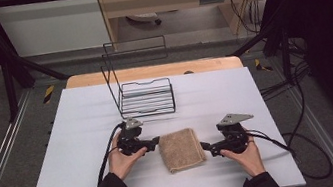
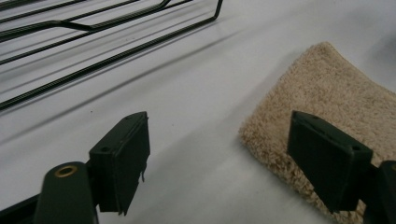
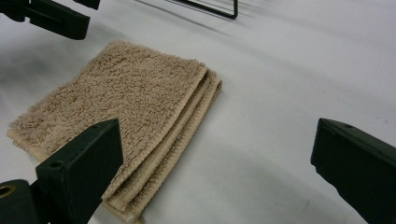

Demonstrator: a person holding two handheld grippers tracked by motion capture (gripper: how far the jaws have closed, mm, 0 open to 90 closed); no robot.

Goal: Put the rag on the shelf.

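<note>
A folded beige towel (image 1: pixel 181 149) lies flat on the white table (image 1: pixel 78 153), between my two grippers. My left gripper (image 1: pixel 155 143) sits at the towel's left edge, held by a hand in a dark sleeve. In the left gripper view its jaws stand open (image 2: pixel 219 126), one over bare table and the other above the towel's (image 2: pixel 327 88) fuzzy edge, gripping nothing. My right gripper (image 1: pixel 207 146) rests just right of the towel. Its jaws are wide open (image 3: pixel 217 128) beside the towel's (image 3: pixel 121 93) layered fold.
A black wire rack (image 1: pixel 147 96) stands on the table behind the towel, its wires also showing in the left gripper view (image 2: pixel 93 28). A wooden board (image 1: pixel 151 70) edges the table's far side. Cables trail from both grippers, with more lying off the table's right.
</note>
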